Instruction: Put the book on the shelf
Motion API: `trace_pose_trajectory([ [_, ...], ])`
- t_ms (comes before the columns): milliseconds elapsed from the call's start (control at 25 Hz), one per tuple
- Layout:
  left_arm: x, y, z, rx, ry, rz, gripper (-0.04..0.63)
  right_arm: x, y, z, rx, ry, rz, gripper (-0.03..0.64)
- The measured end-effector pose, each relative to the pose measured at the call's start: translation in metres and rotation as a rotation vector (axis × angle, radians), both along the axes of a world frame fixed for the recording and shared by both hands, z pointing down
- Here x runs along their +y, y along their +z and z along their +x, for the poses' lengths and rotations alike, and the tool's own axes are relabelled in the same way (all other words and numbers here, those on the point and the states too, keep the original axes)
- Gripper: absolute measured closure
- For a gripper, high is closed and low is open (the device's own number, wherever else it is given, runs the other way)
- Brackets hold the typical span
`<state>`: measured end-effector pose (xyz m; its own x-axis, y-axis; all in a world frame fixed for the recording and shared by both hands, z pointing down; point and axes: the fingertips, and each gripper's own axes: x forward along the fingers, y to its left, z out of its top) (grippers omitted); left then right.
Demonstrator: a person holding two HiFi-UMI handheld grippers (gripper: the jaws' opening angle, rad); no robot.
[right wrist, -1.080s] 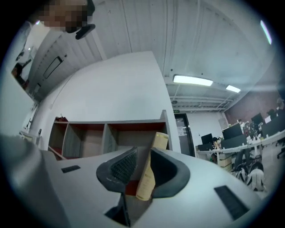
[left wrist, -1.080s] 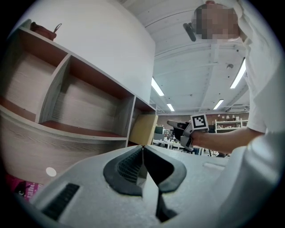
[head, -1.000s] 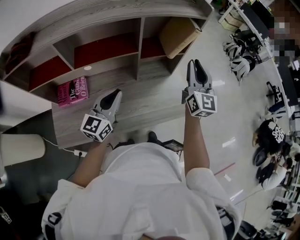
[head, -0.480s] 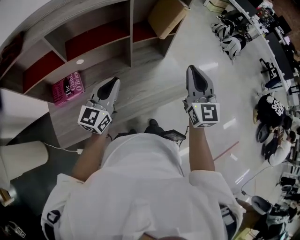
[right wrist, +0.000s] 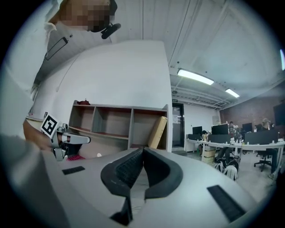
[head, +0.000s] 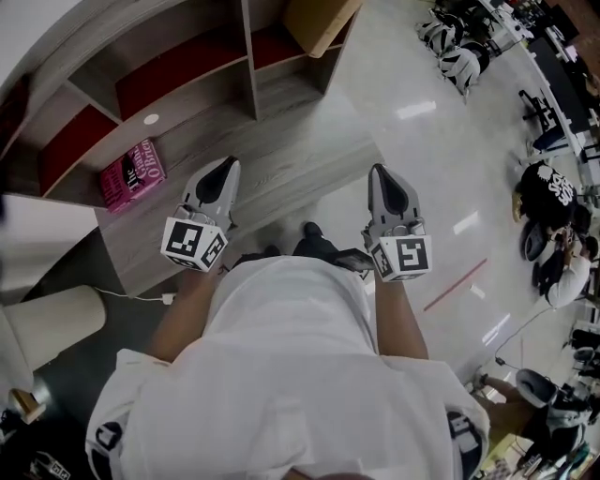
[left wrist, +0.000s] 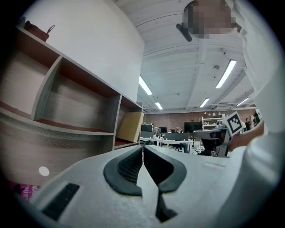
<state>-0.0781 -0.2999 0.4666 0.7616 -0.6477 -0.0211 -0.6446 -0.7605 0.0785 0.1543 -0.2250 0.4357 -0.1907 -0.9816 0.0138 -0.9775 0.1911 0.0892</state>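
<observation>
Left gripper (head: 226,169): held level in front of the shelf (head: 281,178), above its low front board. Jaws clenched together, nothing in them

Right gripper (head: 382,174): off the shelf's right front corner, over the floor (head: 441,187). Jaws have just closed fully, nothing between them

Book (head: 133,174): pink, lying flat on the shelf's low front board toward its left end. It is near the left gripper but apart from both

Compartments (head: 178,70): upper part of the shelf, red-floored, no book seen inside

Cardboard panel (head: 319,21): leaning at the shelf's right end

Status: book rests on the shelf unit and both grippers are free, so the placing looks done. If a compartment is the intended spot, a fresh grasp and lift remain
</observation>
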Motion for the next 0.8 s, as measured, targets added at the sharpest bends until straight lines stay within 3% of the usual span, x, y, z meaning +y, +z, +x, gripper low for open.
trace_pose_trajectory([
  [360, 0.014, 0.028, 0.004, -0.046, 0.025, -0.036, 0.571, 0.001, 0.039, -0.003, -0.062, 0.005, -0.062, 0.601],
  [800, 0.000, 0.027, -0.006, -0.042, 0.000, -0.035, 0.571, -0.017, 0.047, -0.011, -0.072, -0.018, -0.070, 0.601],
])
